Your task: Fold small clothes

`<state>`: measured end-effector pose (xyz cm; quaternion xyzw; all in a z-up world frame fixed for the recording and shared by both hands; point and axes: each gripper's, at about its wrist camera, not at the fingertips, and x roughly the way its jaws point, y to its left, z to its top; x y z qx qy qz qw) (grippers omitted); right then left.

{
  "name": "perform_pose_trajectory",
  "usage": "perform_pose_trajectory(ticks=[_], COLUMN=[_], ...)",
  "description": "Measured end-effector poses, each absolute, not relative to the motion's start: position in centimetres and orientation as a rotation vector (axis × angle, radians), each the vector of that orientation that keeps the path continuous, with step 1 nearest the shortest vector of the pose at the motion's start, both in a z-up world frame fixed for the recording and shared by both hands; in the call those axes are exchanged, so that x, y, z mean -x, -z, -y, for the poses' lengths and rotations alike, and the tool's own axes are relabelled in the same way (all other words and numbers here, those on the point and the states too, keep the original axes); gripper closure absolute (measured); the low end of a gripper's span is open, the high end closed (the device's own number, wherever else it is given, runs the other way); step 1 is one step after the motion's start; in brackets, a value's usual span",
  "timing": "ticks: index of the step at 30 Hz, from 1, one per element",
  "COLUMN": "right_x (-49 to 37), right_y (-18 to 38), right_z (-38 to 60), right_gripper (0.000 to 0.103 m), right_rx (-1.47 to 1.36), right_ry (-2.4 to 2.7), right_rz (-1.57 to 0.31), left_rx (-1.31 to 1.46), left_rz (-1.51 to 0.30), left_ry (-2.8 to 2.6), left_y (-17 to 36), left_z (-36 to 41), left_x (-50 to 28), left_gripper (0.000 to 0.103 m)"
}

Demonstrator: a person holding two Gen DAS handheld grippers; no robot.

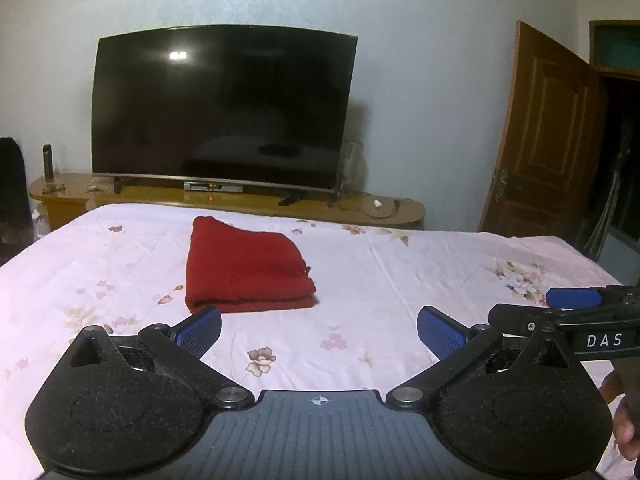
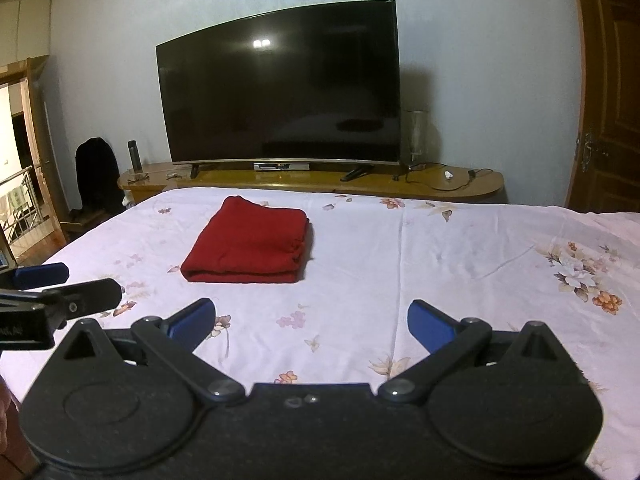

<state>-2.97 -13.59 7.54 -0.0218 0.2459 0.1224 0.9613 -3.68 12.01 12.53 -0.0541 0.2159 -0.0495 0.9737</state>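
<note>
A red garment (image 1: 246, 266) lies folded into a thick rectangle on the pink floral bedsheet (image 1: 400, 280), its folded edge toward me. My left gripper (image 1: 319, 330) hovers open just short of its near edge, nothing between the blue pads. The right wrist view shows the red garment (image 2: 250, 242) further off and to the left. My right gripper (image 2: 311, 322) is open and empty above bare sheet (image 2: 460, 248). Each gripper shows at the edge of the other's view: the right one (image 1: 560, 308) and the left one (image 2: 56, 284).
Beyond the bed's far edge stands a wooden TV bench (image 1: 248, 200) with a large dark television (image 1: 224, 108), a bottle (image 1: 48, 162), a remote and cables. A brown door (image 1: 540, 136) stands open at the right. A hand (image 1: 624, 428) shows at the right edge.
</note>
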Motion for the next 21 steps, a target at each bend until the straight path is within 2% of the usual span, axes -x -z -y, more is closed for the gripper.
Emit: perform_pose_trajectory(ticks=[21], right_x=[2.91], right_y=[-8.31], right_z=[13.3], right_gripper=[0.001], right_rx=[0.058], right_ry=[-0.245], right_rz=[-0.49], left_rx=[0.116], left_rz=[-0.433], left_ry=[0.082], left_y=[-12.64], left_z=[-12.74], left_x=[3.25], left_gripper=[0.0])
